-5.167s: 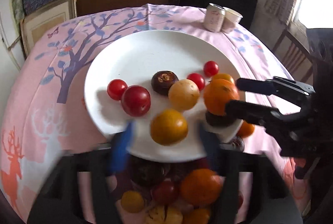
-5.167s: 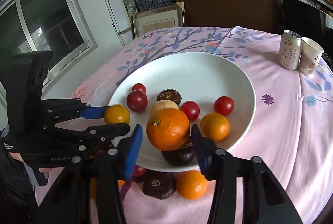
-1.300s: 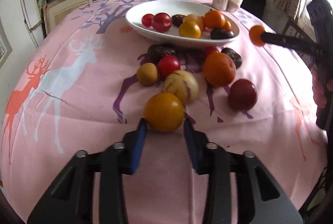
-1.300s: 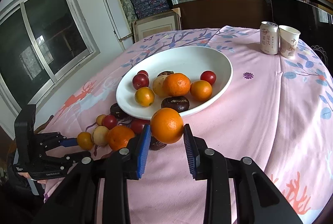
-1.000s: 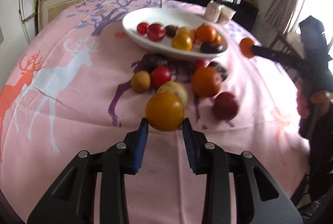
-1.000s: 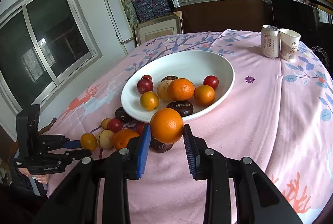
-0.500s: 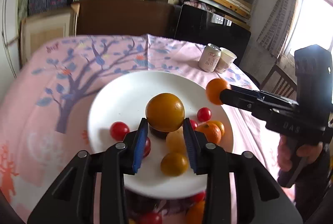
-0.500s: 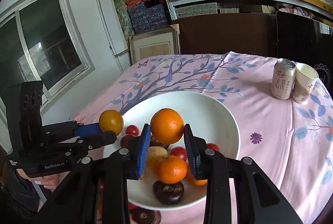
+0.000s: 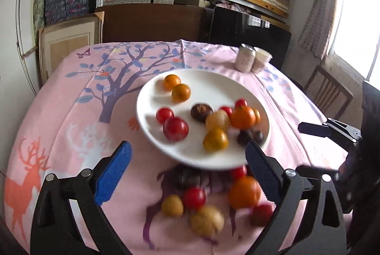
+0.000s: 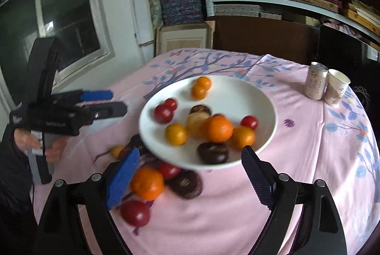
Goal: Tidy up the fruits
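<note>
The table (image 9: 59, 112) had a pink cloth, and the big white plate (image 9: 152, 98) sat near its middle. The left gripper (image 9: 187, 164) and the right gripper (image 10: 190, 174) were both spread wide with nothing in them. Half a second before, each one had squeezed a round orange fruit above the plate. Now two small orange fruits (image 9: 177, 87) lay side by side at the plate's 11 o'clock edge, so both had been let go there. That meant two more fruits were put away. A big orange (image 9: 243, 191), a red tomato (image 9: 194, 198) and other loose fruits waited on the cloth at the plate's 6 o'clock, so the job was probably not done.
</note>
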`<act>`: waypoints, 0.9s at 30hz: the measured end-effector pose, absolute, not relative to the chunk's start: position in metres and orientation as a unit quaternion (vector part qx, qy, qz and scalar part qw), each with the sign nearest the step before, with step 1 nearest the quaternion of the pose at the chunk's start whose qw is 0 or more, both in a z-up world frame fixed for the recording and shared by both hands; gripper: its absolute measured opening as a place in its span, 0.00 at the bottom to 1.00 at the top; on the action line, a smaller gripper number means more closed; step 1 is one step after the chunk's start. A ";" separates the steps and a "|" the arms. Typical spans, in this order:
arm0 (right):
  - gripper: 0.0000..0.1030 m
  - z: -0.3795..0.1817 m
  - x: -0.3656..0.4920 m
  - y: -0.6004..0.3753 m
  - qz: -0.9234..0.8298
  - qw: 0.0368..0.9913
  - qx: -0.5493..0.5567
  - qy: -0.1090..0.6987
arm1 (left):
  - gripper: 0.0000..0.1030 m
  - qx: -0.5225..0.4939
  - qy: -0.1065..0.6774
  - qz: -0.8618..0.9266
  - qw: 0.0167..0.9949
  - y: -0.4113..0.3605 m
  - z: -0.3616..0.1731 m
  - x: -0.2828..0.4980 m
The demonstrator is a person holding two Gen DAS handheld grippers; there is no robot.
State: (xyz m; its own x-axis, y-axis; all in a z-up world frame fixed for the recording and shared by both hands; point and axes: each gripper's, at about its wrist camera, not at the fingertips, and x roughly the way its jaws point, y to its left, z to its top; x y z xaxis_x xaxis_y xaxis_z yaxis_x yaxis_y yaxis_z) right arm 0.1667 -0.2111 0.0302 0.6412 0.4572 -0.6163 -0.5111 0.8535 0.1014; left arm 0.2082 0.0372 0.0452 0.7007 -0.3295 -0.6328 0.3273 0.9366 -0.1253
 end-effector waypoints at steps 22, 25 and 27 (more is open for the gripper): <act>0.40 -0.006 0.107 -0.205 0.249 0.885 -0.016 0.393 | 0.58 0.043 0.441 -0.197 0.875 0.027 -0.031 0.183; 0.40 0.006 0.104 -0.214 0.228 0.895 -0.034 0.381 | 0.38 0.042 0.447 -0.225 0.865 0.018 -0.026 0.175; 0.40 0.013 0.106 -0.219 0.216 0.902 -0.037 0.372 | 0.38 0.065 0.434 -0.226 0.870 0.011 -0.017 0.165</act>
